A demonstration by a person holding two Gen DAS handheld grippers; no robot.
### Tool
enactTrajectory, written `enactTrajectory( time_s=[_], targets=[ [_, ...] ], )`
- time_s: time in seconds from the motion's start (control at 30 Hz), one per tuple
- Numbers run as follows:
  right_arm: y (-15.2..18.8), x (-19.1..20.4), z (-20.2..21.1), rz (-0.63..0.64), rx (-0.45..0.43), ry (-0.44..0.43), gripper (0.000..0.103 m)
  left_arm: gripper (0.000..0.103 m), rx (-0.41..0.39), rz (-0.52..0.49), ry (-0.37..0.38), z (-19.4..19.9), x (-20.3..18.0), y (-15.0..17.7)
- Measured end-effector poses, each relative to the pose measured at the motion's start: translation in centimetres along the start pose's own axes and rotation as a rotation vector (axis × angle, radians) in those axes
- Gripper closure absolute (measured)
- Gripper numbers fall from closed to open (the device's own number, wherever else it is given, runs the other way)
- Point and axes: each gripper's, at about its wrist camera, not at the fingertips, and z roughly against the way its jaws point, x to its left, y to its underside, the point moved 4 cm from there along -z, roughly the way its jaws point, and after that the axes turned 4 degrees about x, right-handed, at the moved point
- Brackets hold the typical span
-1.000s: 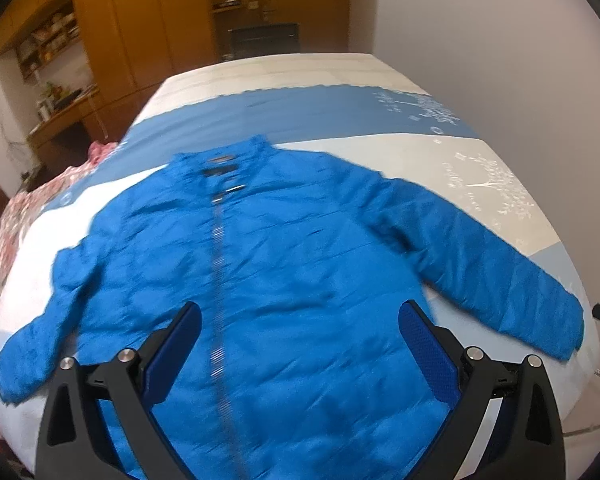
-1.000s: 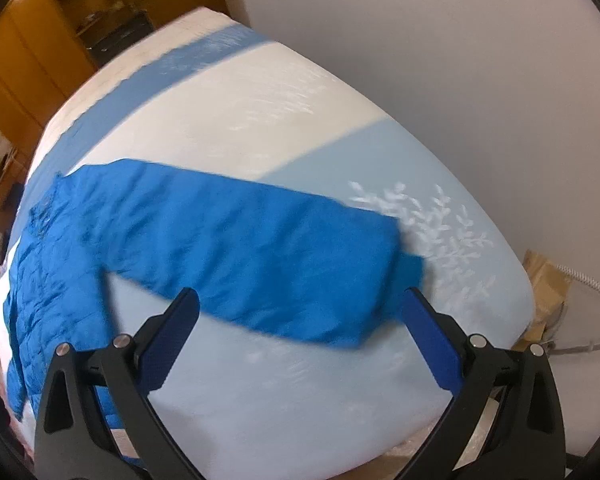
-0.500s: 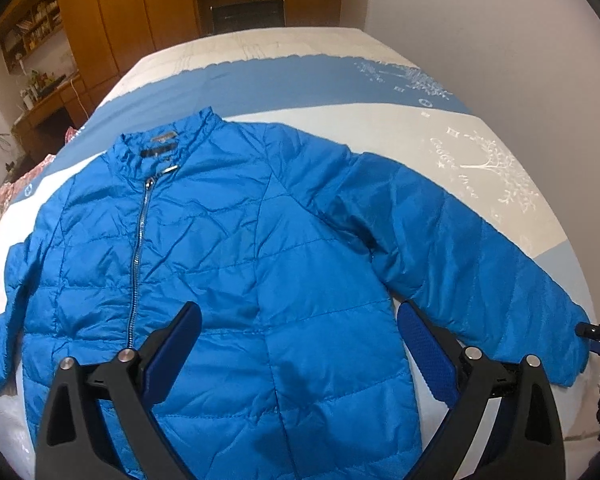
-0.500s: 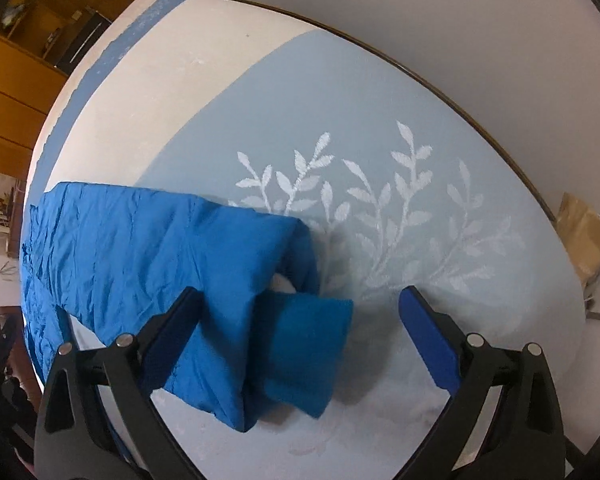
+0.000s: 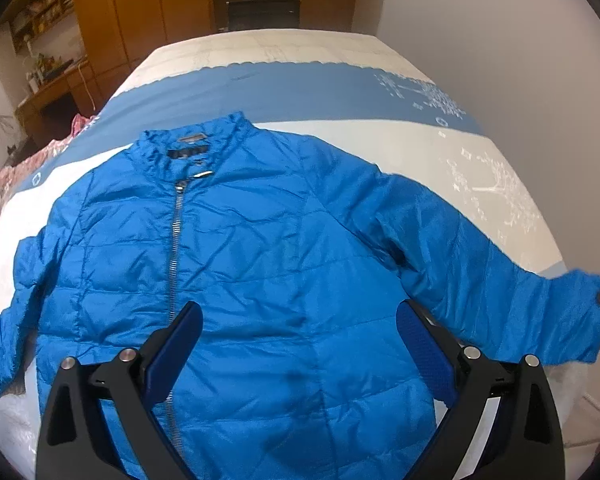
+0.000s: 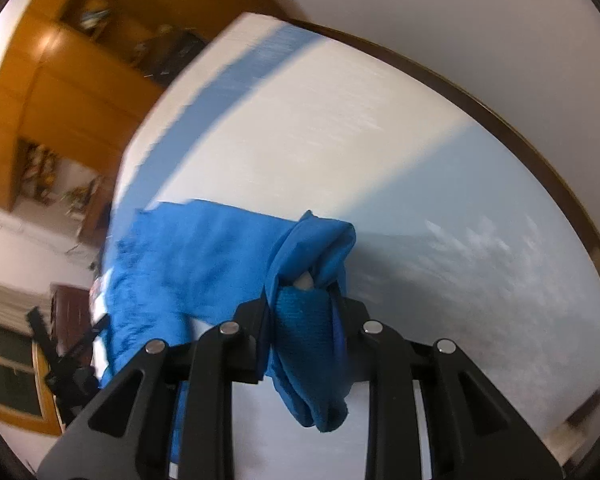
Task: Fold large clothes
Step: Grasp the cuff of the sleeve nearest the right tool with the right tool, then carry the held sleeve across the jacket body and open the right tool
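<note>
A: Jacket (image 5: 260, 280) first, since it is the biggest thing here after the bed (image 5: 300, 80). Where does it lie?

B: Flat on the bed, front up, zipped, collar (image 5: 196, 140) toward twelve o'clock in the left wrist view. The body fills the middle of that view. One sleeve runs out toward four o'clock, the other toward eight o'clock, bent near the bed's edge.

A: And the bed itself?

B: Its cover has a broad dark blue band across the far part, then white, then pale blue with white leaf prints toward three o'clock. Wooden cupboards (image 5: 140, 12) stand beyond it at eleven to twelve o'clock, and a plain wall fills the two o'clock side.

A: What is the left claw (image 5: 300, 344) doing?

B: It hangs over the lower front of the jacket with its two blue pads spread wide. Nothing is between them; the cloth lies below.

A: The right claw (image 6: 304, 320)?

B: Its jaws are closing, and the knit cuff (image 6: 304, 336) of the sleeve (image 6: 204, 256) at four o'clock is bunched between them. The pads press on it from both sides. The sleeve end is lifted off the cover and folds over on itself just past the pads, while the loose cuff end droops toward six o'clock. That view is blurred.

A: Can the left view see that grip?

B: Only its edge: at three o'clock the sleeve end rises to a dark tip of the right claw at the frame's border.
</note>
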Motion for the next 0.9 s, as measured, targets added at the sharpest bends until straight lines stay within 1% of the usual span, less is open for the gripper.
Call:
enactTrajectory(
  time_s=[0.13, 0.23, 0.33, 0.47, 0.57, 0.67, 0.77, 0.83, 0.87, 0.9],
  targets=[
    [-2.0, 7.4, -1.9, 0.131, 0.019, -0.019, 0.08, 0.006, -0.024, 0.025, -0.007, 1.3, 2.6, -0.6],
    [-2.9, 12.8, -4.6, 0.245, 0.048, 0.002, 0.08, 0.006, -0.044, 0.049, -0.014, 2.5, 5.3, -0.9],
    [-2.8, 17.8, -7.5, 0.328, 0.099, -0.038, 0.08, 0.006, -0.057, 0.075, -0.028, 3.3, 8.1, -0.9],
    [-2.1, 24.5, -12.3, 0.449, 0.163, -0.034, 0.08, 0.006, -0.061, 0.114, -0.049, 3.7, 11.5, -0.6],
    [-1.3, 27.8, -15.8, 0.489, 0.219, -0.056, 0.08, 0.006, -0.053, 0.154, -0.056, 3.6, 14.0, -0.2],
    [0.0, 30.6, -19.4, 0.526, 0.272, -0.054, 0.08, 0.006, -0.046, 0.18, -0.059, 3.4, 15.7, 0.4],
    [1.4, 32.1, -22.4, 0.548, 0.321, -0.049, 0.079, 0.006, -0.044, 0.192, -0.052, 3.2, 16.8, 0.8],
    [2.3, 33.0, -23.9, 0.564, 0.359, -0.076, 0.076, 0.006, -0.04, 0.202, -0.026, 3.0, 17.2, 1.0],
    [2.4, 33.2, -24.3, 0.556, 0.371, -0.094, 0.072, 0.006, -0.035, 0.205, -0.015, 2.9, 17.3, 1.0],
    [2.6, 33.4, -24.4, 0.543, 0.39, -0.136, 0.068, 0.006, -0.031, 0.207, -0.003, 2.7, 17.3, 1.0]
  ],
)
